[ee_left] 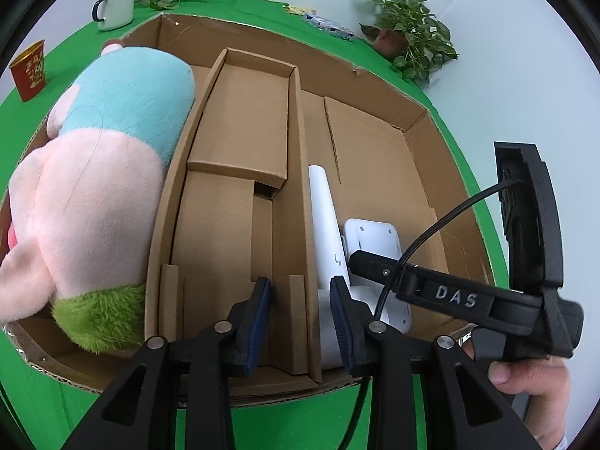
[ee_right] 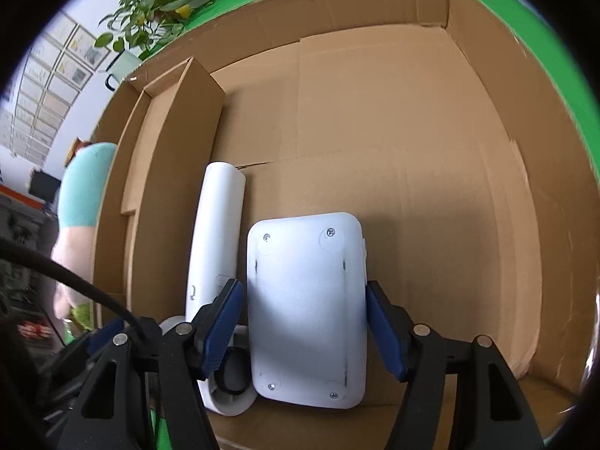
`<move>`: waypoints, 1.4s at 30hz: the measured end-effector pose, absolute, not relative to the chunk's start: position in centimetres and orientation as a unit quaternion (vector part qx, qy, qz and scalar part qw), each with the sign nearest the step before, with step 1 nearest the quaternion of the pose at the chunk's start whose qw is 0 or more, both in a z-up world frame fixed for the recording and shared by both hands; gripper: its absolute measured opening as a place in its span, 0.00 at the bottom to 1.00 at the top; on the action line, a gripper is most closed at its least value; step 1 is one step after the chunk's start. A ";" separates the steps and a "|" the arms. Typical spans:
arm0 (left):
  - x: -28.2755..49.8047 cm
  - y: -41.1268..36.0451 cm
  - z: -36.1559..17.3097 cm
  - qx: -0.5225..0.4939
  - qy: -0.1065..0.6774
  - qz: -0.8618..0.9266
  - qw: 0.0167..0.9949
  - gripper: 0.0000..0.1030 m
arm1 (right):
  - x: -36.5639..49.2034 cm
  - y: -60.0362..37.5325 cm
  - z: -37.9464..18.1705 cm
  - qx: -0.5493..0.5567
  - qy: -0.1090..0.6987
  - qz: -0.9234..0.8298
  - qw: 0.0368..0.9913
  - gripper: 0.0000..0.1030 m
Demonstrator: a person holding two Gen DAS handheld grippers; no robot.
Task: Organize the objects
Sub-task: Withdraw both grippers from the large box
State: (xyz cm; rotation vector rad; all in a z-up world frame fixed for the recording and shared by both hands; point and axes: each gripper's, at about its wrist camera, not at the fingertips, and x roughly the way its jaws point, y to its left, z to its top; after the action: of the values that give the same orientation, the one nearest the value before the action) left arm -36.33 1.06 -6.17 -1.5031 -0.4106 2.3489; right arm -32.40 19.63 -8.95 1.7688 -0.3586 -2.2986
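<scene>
Pink-and-teal plush toy point(ee_left: 101, 172) lies in big brown cardboard box point(ee_left: 378, 75), left bay. Left gripper point(ee_left: 302, 322) open, empty, astride the cardboard divider point(ee_left: 298, 172). Right gripper point(ee_right: 305, 332) open around white rounded plastic device point(ee_right: 305, 311), pads apart from it; centre, then squeeze evenly.

**A staged recording set in an office-like room**

A bright green cloth point(ee_left: 262, 3) covers the table, with potted plants point(ee_left: 408, 33) along its far edge against a plain white wall; rows of framed sheets point(ee_right: 56, 86) hang on another wall
</scene>
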 end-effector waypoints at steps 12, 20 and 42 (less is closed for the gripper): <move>-34.9 -0.3 -3.5 -0.473 -0.139 0.860 0.135 0.38 | -27.3 20.4 -4.2 0.493 -0.062 -0.860 0.112 0.79; -28.8 -1.0 2.2 -0.331 -0.053 0.937 0.101 0.78 | -17.8 19.7 -1.9 0.363 0.006 -0.926 0.100 0.81; -17.6 1.8 0.8 -0.275 0.018 0.958 0.083 0.71 | -7.7 23.4 -1.2 0.238 0.000 -0.969 0.072 0.99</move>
State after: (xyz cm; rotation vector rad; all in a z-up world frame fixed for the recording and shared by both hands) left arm -17.64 1.77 0.81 -0.8213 0.0534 2.8602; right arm -7.70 23.44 -1.15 0.7140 0.0015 -2.9114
